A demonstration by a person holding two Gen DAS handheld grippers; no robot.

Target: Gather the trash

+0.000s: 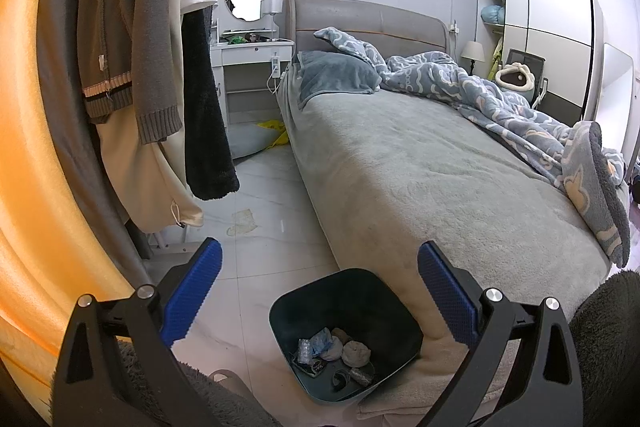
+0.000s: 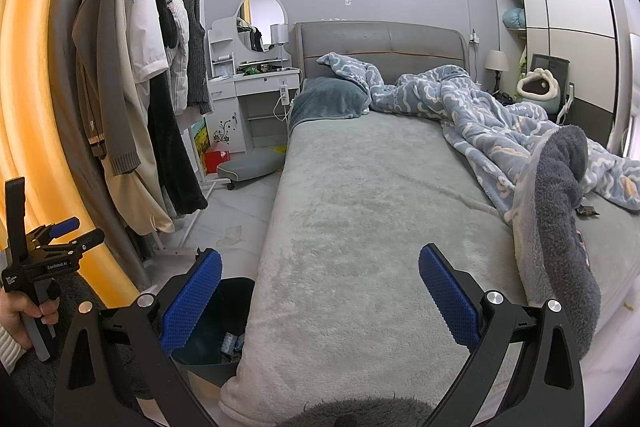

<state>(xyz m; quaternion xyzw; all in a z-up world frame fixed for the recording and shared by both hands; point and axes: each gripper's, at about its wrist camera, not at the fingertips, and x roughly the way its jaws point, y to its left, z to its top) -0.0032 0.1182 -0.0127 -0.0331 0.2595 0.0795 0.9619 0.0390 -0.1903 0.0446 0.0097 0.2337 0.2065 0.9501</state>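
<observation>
We hold the left hand-held gripper point(image 1: 319, 291) above the dark bin point(image 1: 408, 333), its 2 blue pads point(image 1: 191, 297) spread wide apart with nothing between them. The bin stands on the pale tiled floor point(image 1: 264, 259), tight against the foot corner of the bed point(image 1: 400, 163). Inside it lies a small heap of trash point(image 1: 334, 351) — a crumpled clear wrapper, a bluish-white wad, a beige ball of tissue and some darker scraps — covering only the bottom.

Our right hand-held gripper point(image 2: 320, 291) hovers over the grey bedcover, fingers likewise apart and holding nothing. From this view the bin point(image 2: 224, 307) is mostly hidden behind the left pad and the mattress edge; a bit of clear wrapper shows inside.

Further up the floor, near the clothes rack point(image 1: 140, 67), a crumpled pale paper point(image 1: 242, 221) lies on the tiles, well apart from the bin. A small dark wrapper point(image 2: 587, 211) rests on the bed beside the blue patterned blanket point(image 2: 492, 123). By the white vanity point(image 2: 256, 87), a yellow scrap point(image 1: 274, 131) lies next to a grey cushion point(image 2: 250, 167) on the floor.
</observation>
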